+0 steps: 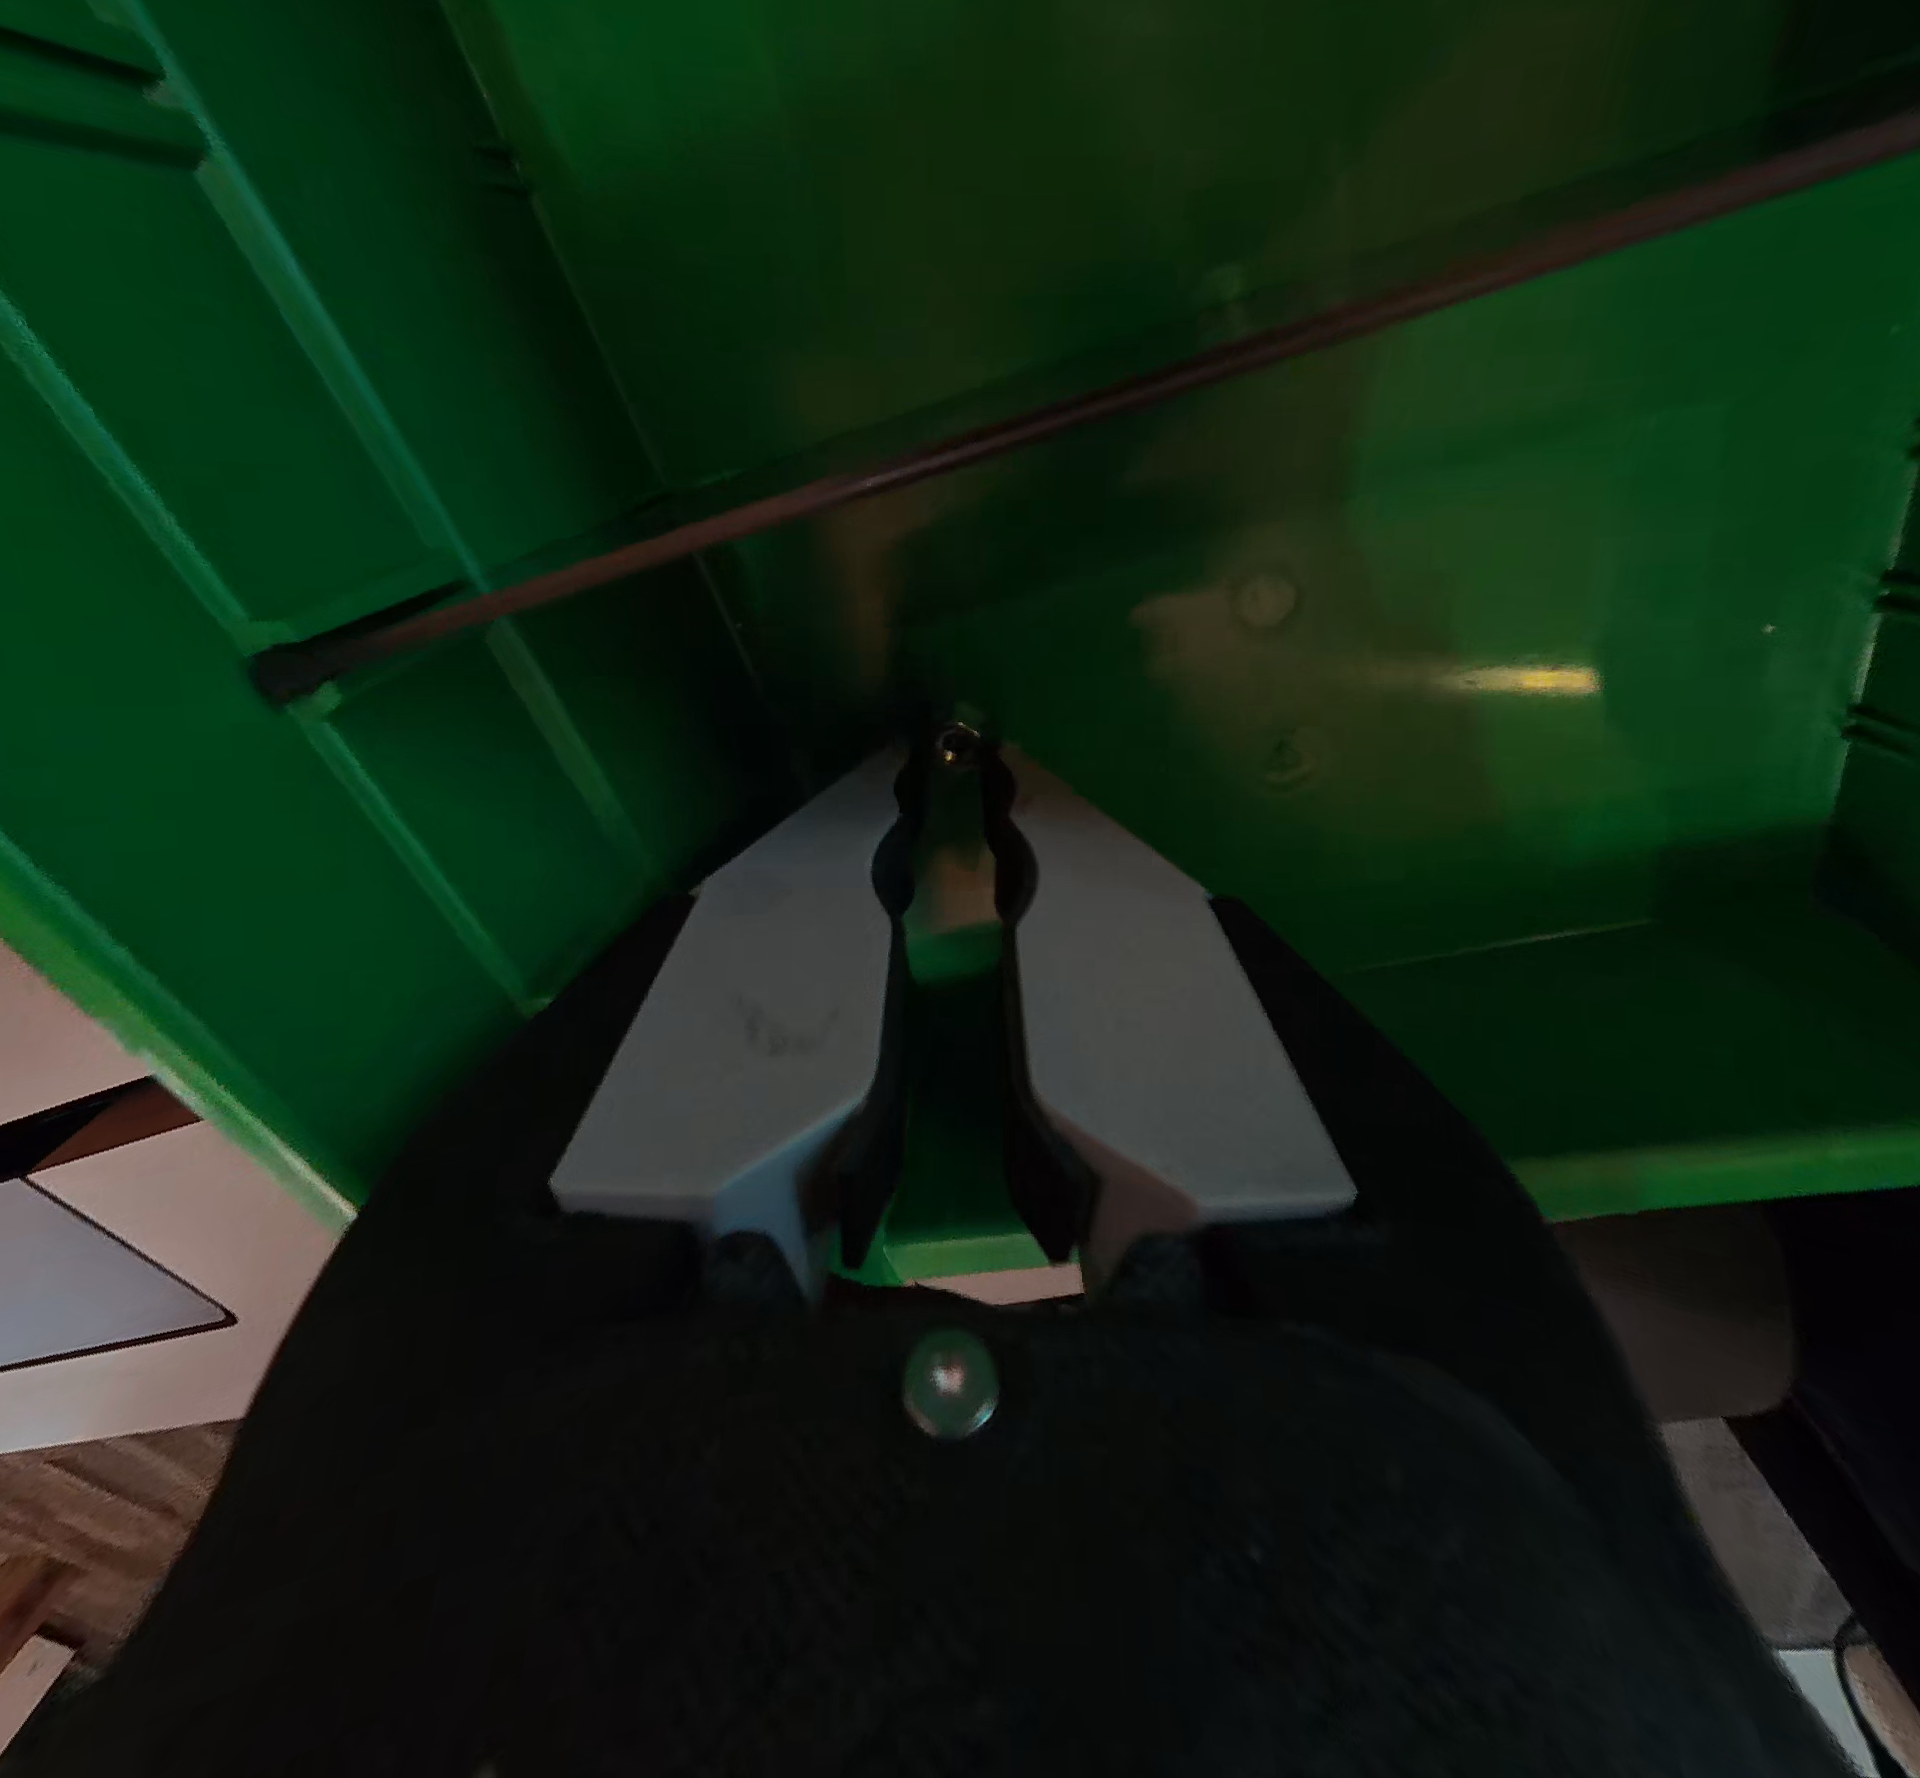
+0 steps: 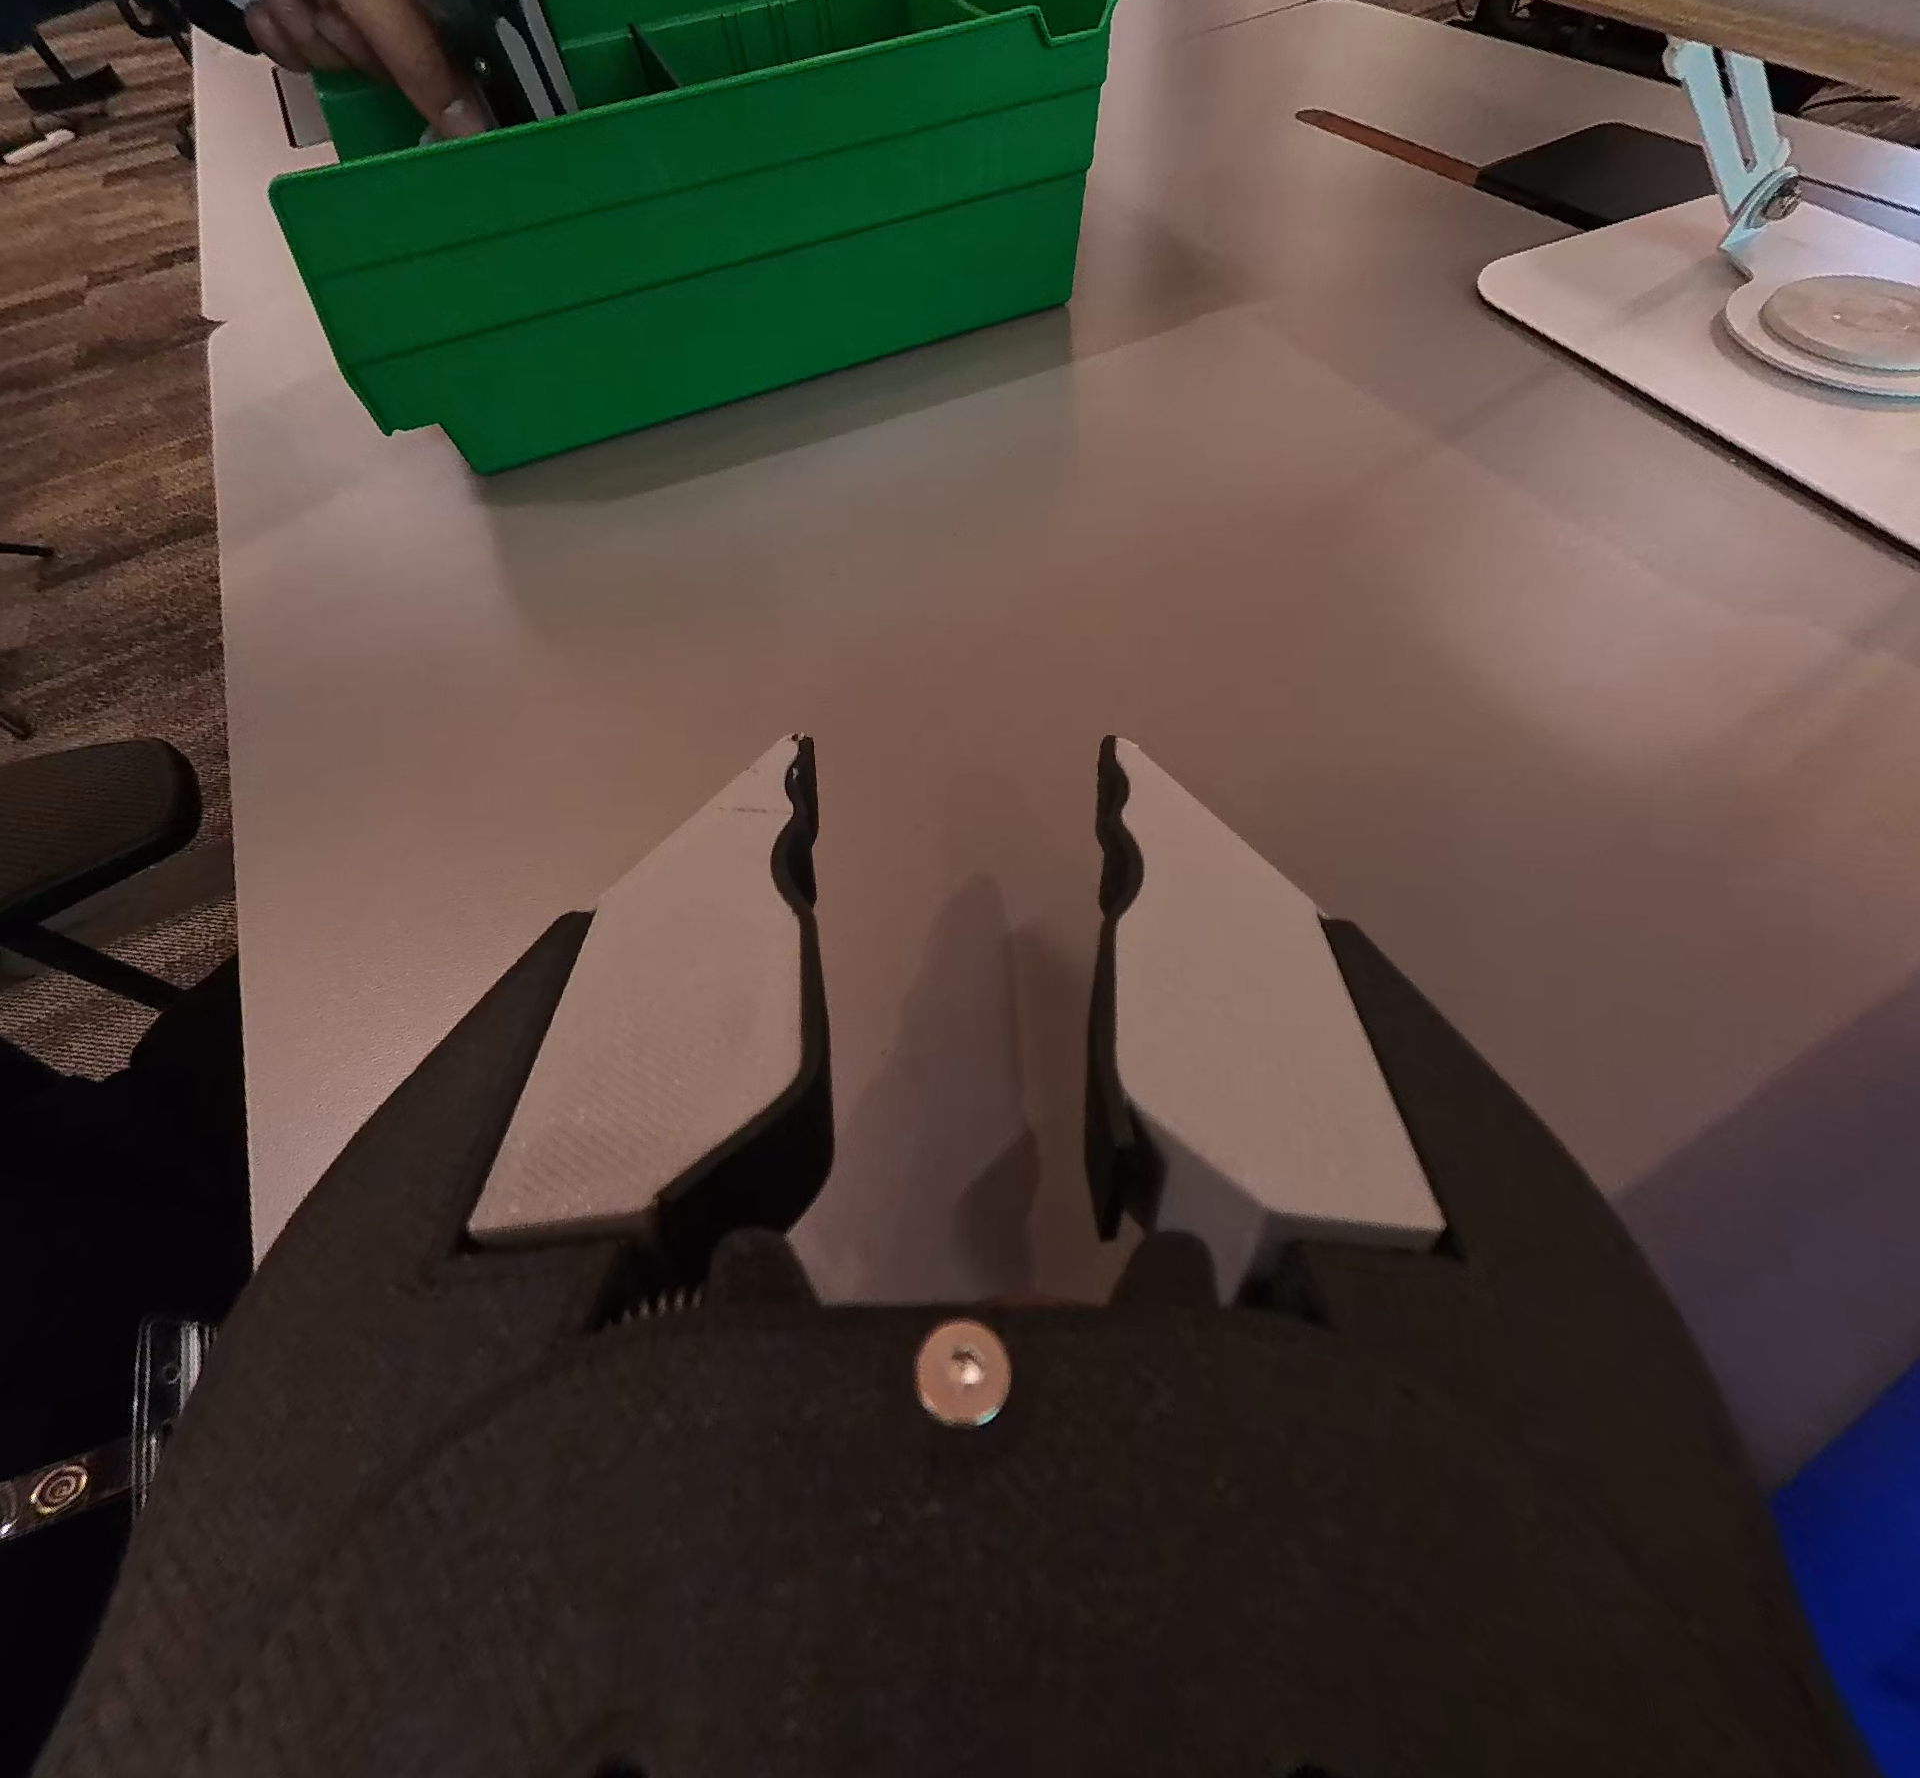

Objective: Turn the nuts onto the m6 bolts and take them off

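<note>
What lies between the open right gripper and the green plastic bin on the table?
Nothing: in the right wrist view, only bare grey tabletop stretches from the right gripper to the green plastic bin.

Left gripper (image 1: 954, 752): matte black textured body, two pale grey wedge-shaped fingers (image 1: 727, 1022) lined with wavy black pads, one domed silver screw (image 1: 950, 1383) near centre. Right gripper (image 2: 958, 762): same black body, grey fingers (image 2: 665, 1032), flat silver socket-head screw (image 2: 963, 1371).
</note>
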The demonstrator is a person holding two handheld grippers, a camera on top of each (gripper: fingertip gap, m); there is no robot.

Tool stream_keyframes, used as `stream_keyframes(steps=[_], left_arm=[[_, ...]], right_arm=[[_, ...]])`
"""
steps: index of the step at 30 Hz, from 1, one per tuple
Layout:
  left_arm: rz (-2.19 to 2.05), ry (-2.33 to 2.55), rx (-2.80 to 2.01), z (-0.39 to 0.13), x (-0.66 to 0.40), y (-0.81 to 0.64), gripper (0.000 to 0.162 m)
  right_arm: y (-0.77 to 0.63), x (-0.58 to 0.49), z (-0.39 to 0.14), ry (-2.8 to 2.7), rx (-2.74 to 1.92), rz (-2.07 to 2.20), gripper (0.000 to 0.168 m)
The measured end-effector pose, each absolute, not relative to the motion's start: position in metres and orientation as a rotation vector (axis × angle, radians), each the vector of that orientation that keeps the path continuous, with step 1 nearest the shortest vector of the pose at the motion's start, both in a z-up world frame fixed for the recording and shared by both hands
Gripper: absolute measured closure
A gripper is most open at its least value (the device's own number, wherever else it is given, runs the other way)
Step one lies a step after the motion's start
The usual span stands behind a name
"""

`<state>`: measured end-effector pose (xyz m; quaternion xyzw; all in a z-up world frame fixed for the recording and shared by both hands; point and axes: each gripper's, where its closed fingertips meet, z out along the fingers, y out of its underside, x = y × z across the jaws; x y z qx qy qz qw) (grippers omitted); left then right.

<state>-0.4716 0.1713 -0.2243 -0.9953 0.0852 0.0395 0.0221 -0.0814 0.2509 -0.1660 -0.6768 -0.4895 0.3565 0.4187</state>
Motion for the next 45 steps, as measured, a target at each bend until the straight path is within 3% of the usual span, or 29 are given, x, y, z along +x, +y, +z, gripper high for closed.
stream_keyframes(steps=[29,45], left_arm=[[0.055,0.297,-2.946,-0.211,-0.46,0.177,0.154],[0.056,0.558,-2.676,-0.117,-0.382,0.214,0.154]], right_arm=[[0.248,-0.083,-0.168,-1.253,-1.694,0.886,0.118],[0.248,-0.084,-0.169,-1.26,-1.695,0.881,0.118]])
